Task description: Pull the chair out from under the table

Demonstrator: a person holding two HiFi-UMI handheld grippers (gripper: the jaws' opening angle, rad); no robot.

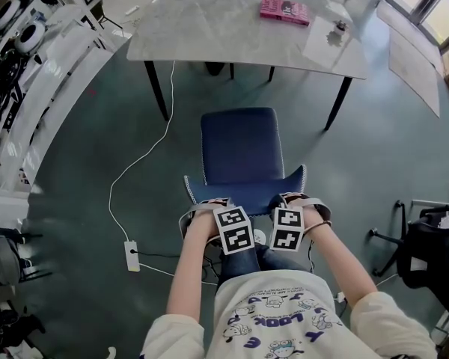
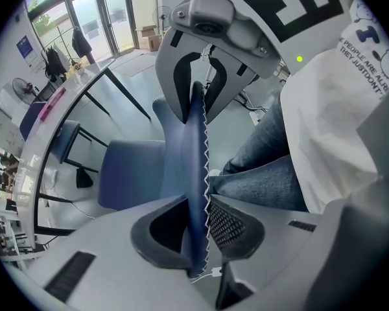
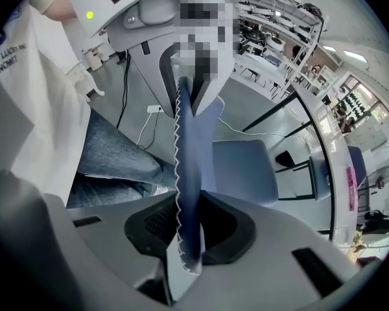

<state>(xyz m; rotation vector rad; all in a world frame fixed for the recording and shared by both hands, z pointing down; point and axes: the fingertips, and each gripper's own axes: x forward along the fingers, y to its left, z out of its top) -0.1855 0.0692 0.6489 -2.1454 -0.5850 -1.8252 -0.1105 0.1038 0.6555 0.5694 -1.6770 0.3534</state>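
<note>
Left tongs [image 1: 207, 203] and right tongs [image 1: 292, 198] each pinch the chair's [image 1: 239, 152] backrest; it stands clear of the tabletop [image 1: 232, 28], so next probably comes letting go.

floor [image 1: 82, 170]: chair [image 1: 239, 152], table [image 1: 209, 28], power strip [image 1: 132, 255] | table: pink book [image 1: 284, 10]

Head view steeply downward; 2 gripper views close along their fingers [image 2: 230, 225]; chair [image 1: 239, 152] in all 3.

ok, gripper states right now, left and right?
Left gripper: closed on the chair backrest, at its top edge.
Right gripper: closed on the same backrest edge.
</note>
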